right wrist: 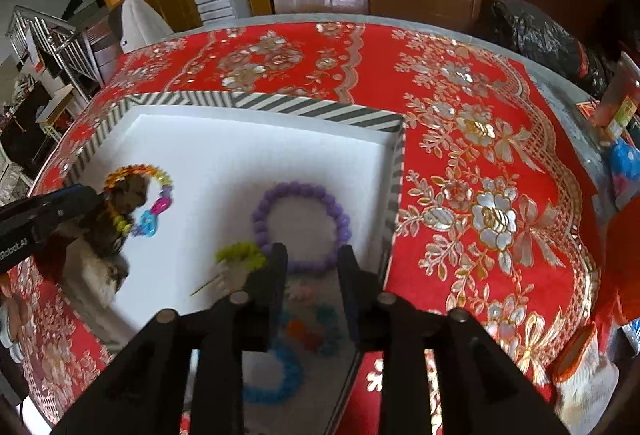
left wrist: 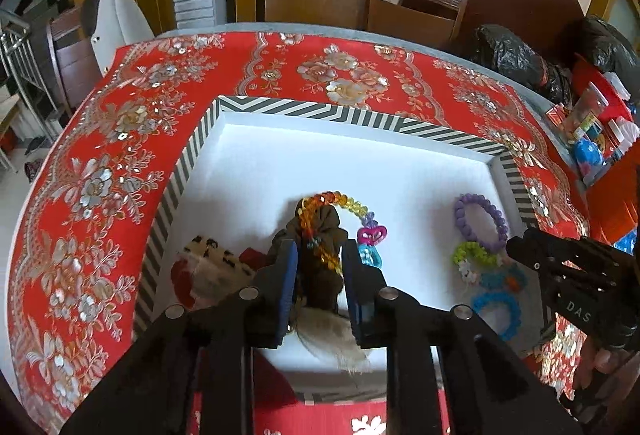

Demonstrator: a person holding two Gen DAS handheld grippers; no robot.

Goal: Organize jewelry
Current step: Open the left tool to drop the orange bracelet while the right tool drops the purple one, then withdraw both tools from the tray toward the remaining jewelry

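Inspector A: Left gripper [left wrist: 319,267], jaws narrowed on a dark brown fabric scrunchie [left wrist: 320,231] with a rainbow bead bracelet [left wrist: 332,201] looped over it. Both sit inside the white tray with black-and-white striped rim [left wrist: 304,109], toward its near-left corner, on the counter.

Inspector B: Handling?

Inspector A: Judged light. The scrunchie is soft and will compress. The beads look hard and slick, the strand limp, so it may slide off. Grip the fabric bulk, not the beads.

Inspector B: Right gripper [right wrist: 313,267]?

Inspector A: Jaws apart, nothing between them, poised over the purple bead bracelet [right wrist: 301,223] near the tray's right wall. Take it across one side of the ring; the beads roll.

Inspector B: Other items?

Inspector A: A blue bead bracelet [right wrist: 276,375] at the tray's near edge; blurred.
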